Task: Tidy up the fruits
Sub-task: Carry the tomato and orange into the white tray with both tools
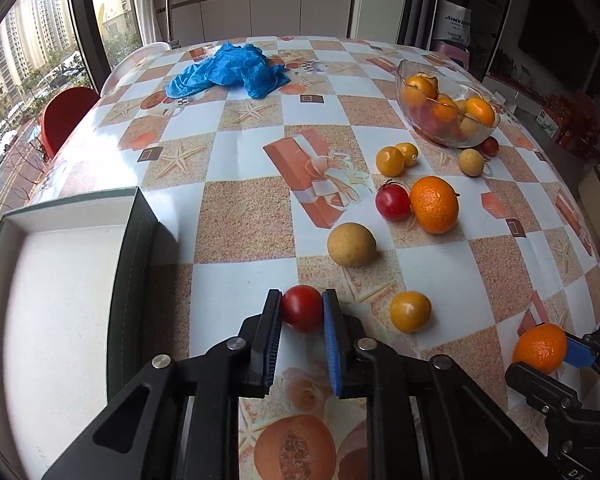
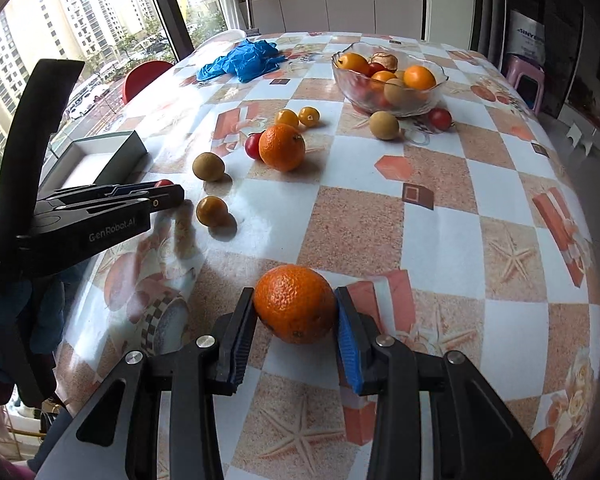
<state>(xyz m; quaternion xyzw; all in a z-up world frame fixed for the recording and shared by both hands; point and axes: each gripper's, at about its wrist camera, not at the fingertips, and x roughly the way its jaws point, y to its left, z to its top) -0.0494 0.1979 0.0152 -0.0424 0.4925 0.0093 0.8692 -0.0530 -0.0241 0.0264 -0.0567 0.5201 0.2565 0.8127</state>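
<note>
My left gripper [image 1: 302, 307] is shut on a small red tomato [image 1: 302, 308], just above the tablecloth and right of the dark box [image 1: 138, 240] with a white inside. My right gripper [image 2: 296, 308] is shut on an orange [image 2: 295, 309]; it also shows in the left wrist view [image 1: 541, 348]. Loose fruit lies on the table: another orange [image 1: 435, 204], a red tomato [image 1: 392, 201], a tan round fruit [image 1: 351, 244], yellow tomatoes [image 1: 410, 311] [image 1: 390, 161]. A glass bowl [image 1: 414, 118] holds several fruits at the back right.
A crumpled blue plastic bag [image 1: 230, 70] lies at the far side of the table. A red chair [image 1: 66, 114] stands by the window at left. A tan fruit [image 1: 471, 162] and a red tomato [image 1: 490, 146] sit beside the bowl. The table edge runs along the right.
</note>
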